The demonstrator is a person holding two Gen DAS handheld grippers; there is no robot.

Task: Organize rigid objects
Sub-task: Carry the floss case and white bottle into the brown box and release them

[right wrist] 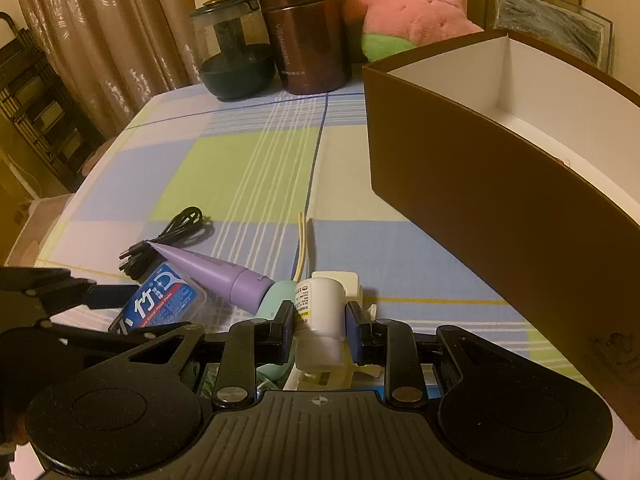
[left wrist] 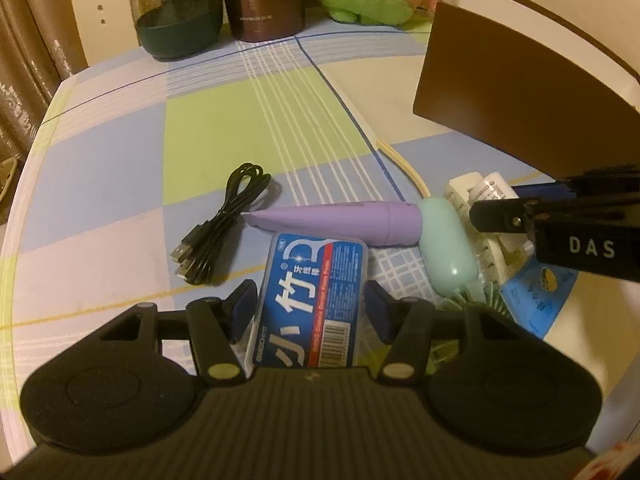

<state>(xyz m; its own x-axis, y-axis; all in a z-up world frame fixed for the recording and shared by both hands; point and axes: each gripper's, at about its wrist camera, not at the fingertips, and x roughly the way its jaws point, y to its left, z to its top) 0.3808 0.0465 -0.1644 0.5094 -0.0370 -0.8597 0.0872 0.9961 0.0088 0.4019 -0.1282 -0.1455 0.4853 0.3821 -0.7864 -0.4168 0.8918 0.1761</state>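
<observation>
- The brown box (right wrist: 500, 200) stands open beyond and to the right of the right fingers; it looks like the destination
- The left gripper (left wrist: 310, 308) has its fingers narrowed around the blue floss case (left wrist: 312, 304), which lies on the tabletop (left wrist: 160, 160)
- The right gripper (right wrist: 318, 330) has its fingers closed around the white bottle (right wrist: 320, 312); the step in hand is grasping, and next comes lifting each item clear into the box
</observation>
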